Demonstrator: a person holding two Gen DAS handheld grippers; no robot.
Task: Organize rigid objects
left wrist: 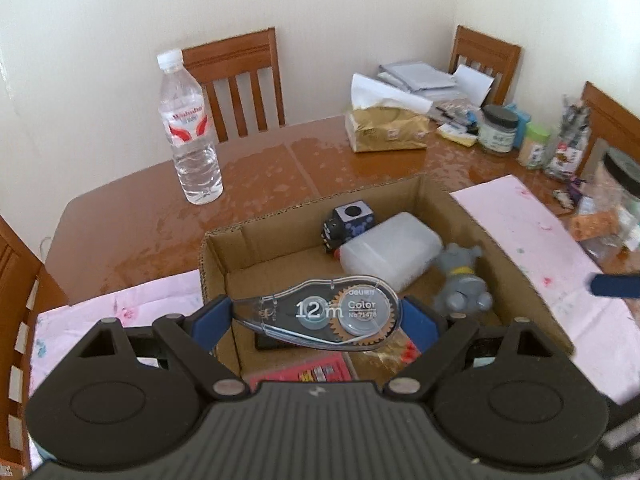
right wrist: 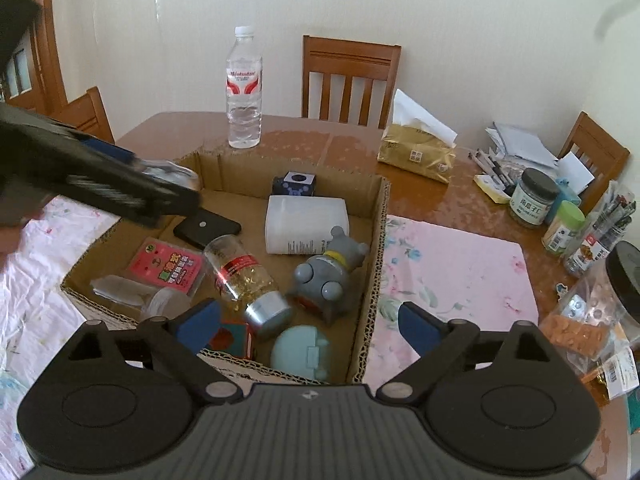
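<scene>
Cardboard box [right wrist: 372, 248] sits near the front of the wooden counter [left wrist: 132, 216], and most of the sorting looks done. Inside it, the right wrist view shows a grey toy figure [right wrist: 328, 276], a white plastic container [right wrist: 306, 224], a dark cube [right wrist: 294, 182] at the far wall, a glass bottle with a silver cap [right wrist: 244, 280], a pink packet [right wrist: 166, 266], a flat black item [right wrist: 206, 229], a pale blue round case [right wrist: 300, 354] and a small red box [right wrist: 232, 338] at the near edge.

The left tongs [left wrist: 316, 316] grip a clear correction-tape dispenser [left wrist: 320, 314] by its two ends, holding it level over the near part of the box. Judging by that position, this piece is on its way in and only needs to be let go over a free patch of the box floor.

The right tongs [right wrist: 310, 322] stand wide apart with nothing between the pads, hovering above the near right corner of the box, just over the blue case and the toy.

What remains is harder to judge. A water bottle [left wrist: 190, 132], a gold tissue pack [left wrist: 386, 130] and a cluster of jars [right wrist: 534, 198], pens and packets along the right side sit outside the box, and whether they belong to the sorting cannot be told from these views. The pink cloth [right wrist: 460, 272] beside the box carries no loose items.
</scene>
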